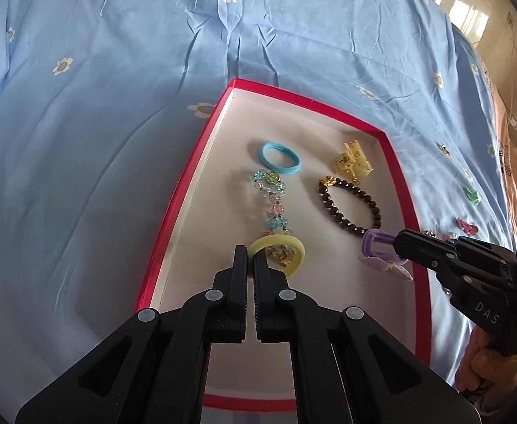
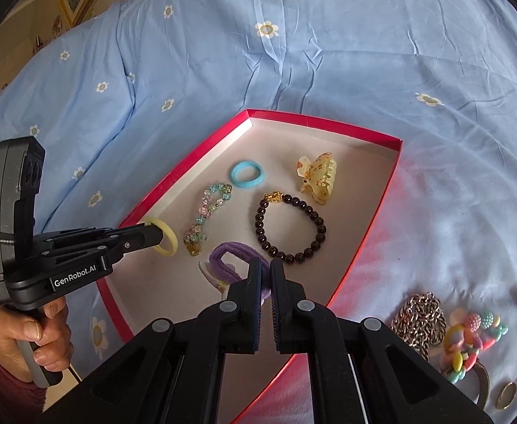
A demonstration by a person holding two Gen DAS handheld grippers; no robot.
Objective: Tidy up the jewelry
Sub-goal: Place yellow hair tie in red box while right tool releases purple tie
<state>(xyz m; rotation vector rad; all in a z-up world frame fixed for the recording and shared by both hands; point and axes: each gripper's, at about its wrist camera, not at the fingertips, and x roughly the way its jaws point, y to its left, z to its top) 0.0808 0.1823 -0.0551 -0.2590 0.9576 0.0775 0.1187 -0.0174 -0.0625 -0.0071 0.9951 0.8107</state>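
Left gripper [image 1: 250, 259] clamps a yellow hair tie [image 1: 279, 250] over the red-rimmed box [image 1: 173, 208] lying on the bed [image 1: 99, 113]. Right gripper [image 2: 265, 272] pinches a purple hair tie [image 2: 228, 258] above the same box. Ahead of both grippers, inside the box: pastel bead bracelet [image 1: 272, 201], dark bead bracelet [image 2: 290, 228], blue hair tie [image 2: 247, 175], yellow claw clip [image 2: 318, 176]. Right of the right gripper, on the bed: chain necklace [image 2: 419, 318].

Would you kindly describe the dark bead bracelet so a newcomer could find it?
Find the red-rimmed box on the blue bedsheet. The dark bead bracelet lies inside, just before the yellow hair clip. It alone has near-black beads and a gold charm.
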